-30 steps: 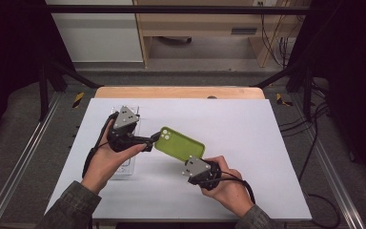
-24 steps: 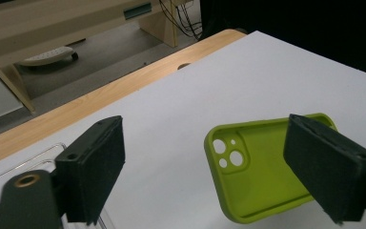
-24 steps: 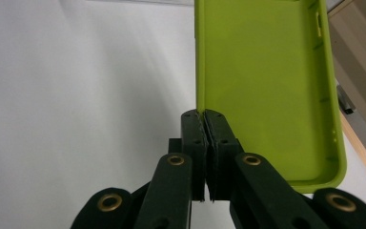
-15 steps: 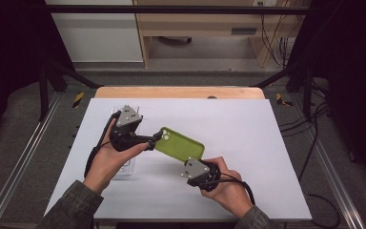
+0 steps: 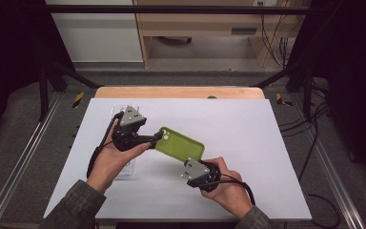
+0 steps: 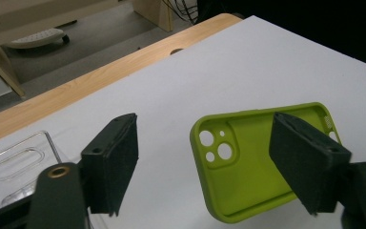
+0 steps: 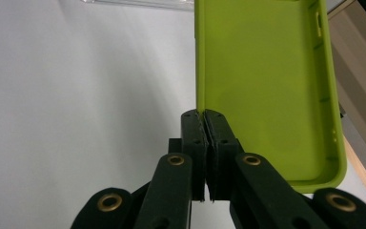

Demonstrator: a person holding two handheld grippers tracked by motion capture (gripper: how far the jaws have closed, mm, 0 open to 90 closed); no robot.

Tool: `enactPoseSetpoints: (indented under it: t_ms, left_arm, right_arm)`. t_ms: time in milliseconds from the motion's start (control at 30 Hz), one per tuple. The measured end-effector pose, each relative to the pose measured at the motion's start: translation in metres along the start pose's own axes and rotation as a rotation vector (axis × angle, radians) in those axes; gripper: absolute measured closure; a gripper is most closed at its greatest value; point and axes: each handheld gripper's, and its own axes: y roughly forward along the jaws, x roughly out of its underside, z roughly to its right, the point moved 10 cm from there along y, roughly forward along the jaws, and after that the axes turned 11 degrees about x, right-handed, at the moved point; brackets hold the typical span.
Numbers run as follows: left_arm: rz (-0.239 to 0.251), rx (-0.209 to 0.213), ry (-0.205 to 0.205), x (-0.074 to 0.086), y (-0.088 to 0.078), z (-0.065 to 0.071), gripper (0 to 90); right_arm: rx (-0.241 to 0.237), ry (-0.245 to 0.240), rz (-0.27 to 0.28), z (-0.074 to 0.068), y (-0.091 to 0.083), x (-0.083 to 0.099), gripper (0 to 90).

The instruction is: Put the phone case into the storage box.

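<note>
White table (image 5: 248, 124), hands low, tools (image 5: 158, 138) at green case (image 5: 181, 145)

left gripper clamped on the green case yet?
No: in the left gripper view the left gripper has its pads standing apart around the camera end of the green phone case, with white table showing between.

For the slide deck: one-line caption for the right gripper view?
Right claw shut on the side wall of a green phone case, held above the white table.
</note>
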Motion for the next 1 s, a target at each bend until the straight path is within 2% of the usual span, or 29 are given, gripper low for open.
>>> enactPoseSetpoints:
  t_ms: [267, 700, 733, 800, 1000]
  left_arm:
    - [-0.008, -0.004, -0.008, 0.004, 0.008, 0.001, 30.6]
    - [-0.030, -0.014, -0.034, 0.013, 0.015, -0.004, 36.2]
    - [-0.032, -0.016, -0.036, 0.013, 0.016, -0.004, 36.6]
    - [-0.036, -0.015, -0.041, 0.014, 0.018, -0.004, 37.9]
    - [-0.052, -0.010, -0.051, 0.016, 0.022, -0.002, 42.4]
  right_arm:
    - [0.005, -0.018, 0.009, 0.002, 0.000, 0.000, 88.0]
    - [0.001, -0.010, 0.006, 0.002, 0.001, 0.000, 88.0]
    - [-0.002, 0.003, -0.002, 0.001, 0.001, 0.000, 88.0]
    - [0.000, -0.015, 0.007, 0.003, 0.002, 0.000, 88.0]
    - [0.001, -0.016, 0.008, 0.003, 0.002, 0.000, 88.0]
